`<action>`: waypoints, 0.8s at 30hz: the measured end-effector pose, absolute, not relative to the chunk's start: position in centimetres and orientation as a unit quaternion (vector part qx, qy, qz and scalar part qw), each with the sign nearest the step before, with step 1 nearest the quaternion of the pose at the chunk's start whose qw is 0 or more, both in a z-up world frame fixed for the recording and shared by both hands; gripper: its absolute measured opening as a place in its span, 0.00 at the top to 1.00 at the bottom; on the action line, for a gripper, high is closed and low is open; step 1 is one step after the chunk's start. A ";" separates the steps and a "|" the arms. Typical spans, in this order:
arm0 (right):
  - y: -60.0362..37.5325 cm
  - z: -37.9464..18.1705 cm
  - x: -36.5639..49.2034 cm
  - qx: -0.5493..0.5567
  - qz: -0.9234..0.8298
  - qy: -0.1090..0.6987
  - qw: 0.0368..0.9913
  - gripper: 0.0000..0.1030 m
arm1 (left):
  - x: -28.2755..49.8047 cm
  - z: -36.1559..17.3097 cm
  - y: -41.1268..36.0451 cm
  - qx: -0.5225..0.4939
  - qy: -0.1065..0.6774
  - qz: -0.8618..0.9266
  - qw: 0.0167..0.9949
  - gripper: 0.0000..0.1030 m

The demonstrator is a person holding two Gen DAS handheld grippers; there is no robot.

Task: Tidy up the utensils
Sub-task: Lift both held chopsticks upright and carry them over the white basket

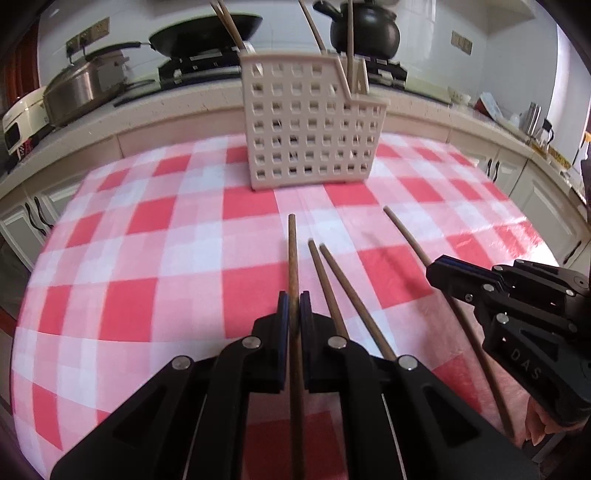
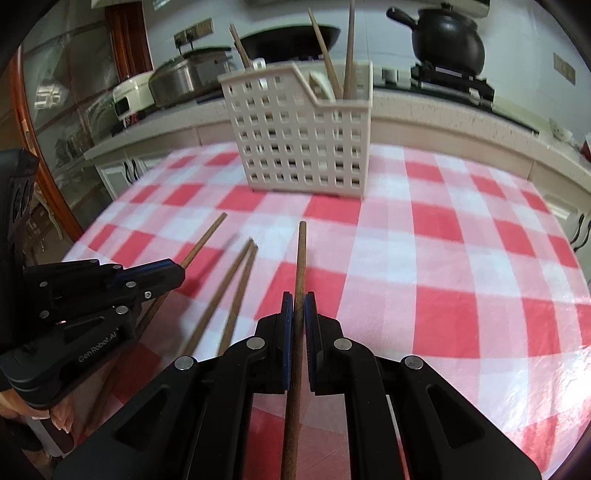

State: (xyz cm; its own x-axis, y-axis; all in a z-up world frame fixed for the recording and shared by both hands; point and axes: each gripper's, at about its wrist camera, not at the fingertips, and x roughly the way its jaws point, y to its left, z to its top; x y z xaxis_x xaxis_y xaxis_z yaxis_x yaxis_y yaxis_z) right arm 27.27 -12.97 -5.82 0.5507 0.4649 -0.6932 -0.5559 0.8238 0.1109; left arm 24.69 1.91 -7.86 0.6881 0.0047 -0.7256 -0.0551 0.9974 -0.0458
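Observation:
My left gripper is shut on a brown chopstick that points toward a cream perforated utensil basket holding several chopsticks. My right gripper is shut on another brown chopstick, also pointing at the basket. Two loose chopsticks lie between the grippers on the red-and-white checked tablecloth; they also show in the right wrist view. The right gripper shows in the left wrist view, and the left gripper in the right wrist view.
The basket stands at the table's far edge. Behind it runs a kitchen counter with a steel pot, a black wok and a black clay pot on a stove. Cabinets lie beyond the table edges.

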 end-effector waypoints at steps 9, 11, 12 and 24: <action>-13.1 -2.3 26.0 -0.074 0.291 0.334 0.893 0.93 | 22.6 -4.1 2.3 -0.030 0.356 0.022 0.934 0.94; -13.0 -3.1 26.4 -0.080 0.290 0.354 0.885 0.92 | 22.7 -4.6 2.4 -0.034 0.364 0.021 0.931 0.94; -12.8 -3.7 26.7 -0.085 0.286 0.367 0.881 0.92 | 22.7 -5.0 2.4 -0.034 0.370 0.020 0.928 0.94; -10.2 -8.3 28.1 -0.151 0.271 0.415 0.855 0.83 | 22.8 -6.7 2.9 -0.043 0.379 0.016 0.924 0.94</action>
State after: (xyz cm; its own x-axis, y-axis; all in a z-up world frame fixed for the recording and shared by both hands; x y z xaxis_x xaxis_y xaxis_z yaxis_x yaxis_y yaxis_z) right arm 28.11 -10.21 -8.26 0.5085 0.3392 -0.7915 -0.5893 0.8073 -0.0327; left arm 22.82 2.94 -6.67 0.7118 -0.0019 -0.7024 -0.0626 0.9958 -0.0662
